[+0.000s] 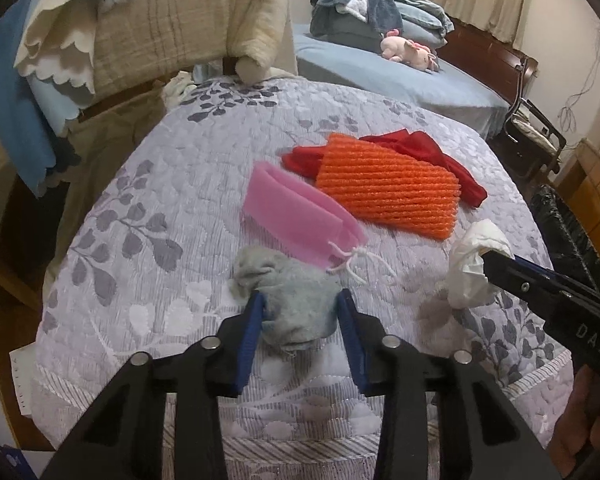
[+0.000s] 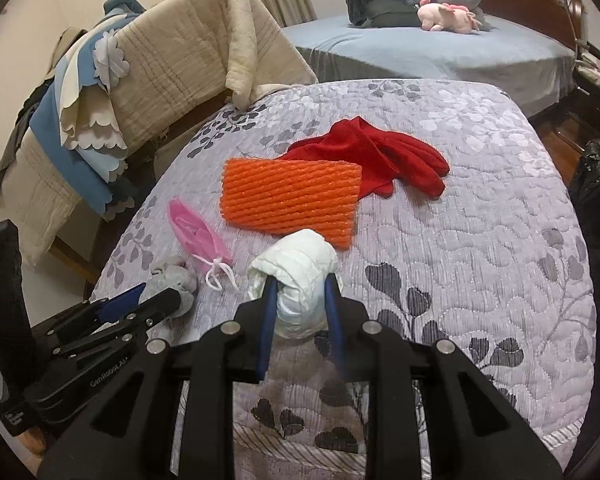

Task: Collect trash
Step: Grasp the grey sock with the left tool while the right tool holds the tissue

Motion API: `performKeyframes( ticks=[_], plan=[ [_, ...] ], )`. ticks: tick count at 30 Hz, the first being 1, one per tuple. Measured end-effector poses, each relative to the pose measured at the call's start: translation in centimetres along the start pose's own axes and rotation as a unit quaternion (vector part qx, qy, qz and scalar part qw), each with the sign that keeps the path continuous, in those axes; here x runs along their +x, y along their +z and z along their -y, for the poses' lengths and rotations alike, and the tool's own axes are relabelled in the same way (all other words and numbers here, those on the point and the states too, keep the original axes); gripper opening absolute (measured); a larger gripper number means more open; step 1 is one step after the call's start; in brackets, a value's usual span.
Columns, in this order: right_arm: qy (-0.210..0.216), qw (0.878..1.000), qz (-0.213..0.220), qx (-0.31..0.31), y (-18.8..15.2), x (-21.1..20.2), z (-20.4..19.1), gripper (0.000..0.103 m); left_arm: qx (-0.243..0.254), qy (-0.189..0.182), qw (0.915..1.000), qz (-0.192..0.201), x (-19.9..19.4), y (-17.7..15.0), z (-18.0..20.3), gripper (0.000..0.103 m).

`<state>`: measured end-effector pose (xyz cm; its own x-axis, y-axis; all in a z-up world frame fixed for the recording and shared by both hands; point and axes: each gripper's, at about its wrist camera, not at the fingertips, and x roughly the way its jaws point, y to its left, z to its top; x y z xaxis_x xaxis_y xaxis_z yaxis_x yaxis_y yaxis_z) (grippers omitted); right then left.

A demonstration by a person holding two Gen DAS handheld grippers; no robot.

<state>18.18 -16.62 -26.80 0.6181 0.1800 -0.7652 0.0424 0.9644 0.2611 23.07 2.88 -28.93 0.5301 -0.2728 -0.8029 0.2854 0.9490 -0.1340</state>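
The right hand-held gripper (image 2: 300, 292) is clamped on a crumpled white tissue wad (image 2: 298, 276), held clear above the quilted bed cover (image 2: 480, 240). The left hand-held gripper (image 1: 300, 308) is set around a grey crumpled wad (image 1: 288, 296) resting on the cover; its pads appear to touch the wad, but a firm clamp cannot be confirmed. If lifted on a loose bite, the soft wad may be dropped. A fold of cover may also be pinched. The black bin bag (image 1: 560, 232) stands beside the bed at right.

Black bag (image 1: 568, 232) cut off at right edge; contents hidden.
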Motion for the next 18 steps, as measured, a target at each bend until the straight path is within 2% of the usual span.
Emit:
performKeyframes(
  ticks=[5, 13, 18],
  plan=[
    [-0.002, 1.000, 0.007, 0.002, 0.4, -0.8, 0.5, 0.023, -0.006, -0.004, 1.0000, 0.002, -0.6, 0.1, -0.2, 0.028],
    [-0.012, 1.000, 0.015, 0.001, 0.7, -3.1, 2.1, 0.023, 0.001, 0.005, 0.9997, 0.022, -3.1, 0.5, 0.9, 0.027],
    [-0.017, 1.000, 0.019, 0.006, 0.9, -4.8, 3.7, 0.023, 0.006, 0.029, 0.9991, 0.031, -4.4, 1.0, 2.2, 0.027]
  ],
)
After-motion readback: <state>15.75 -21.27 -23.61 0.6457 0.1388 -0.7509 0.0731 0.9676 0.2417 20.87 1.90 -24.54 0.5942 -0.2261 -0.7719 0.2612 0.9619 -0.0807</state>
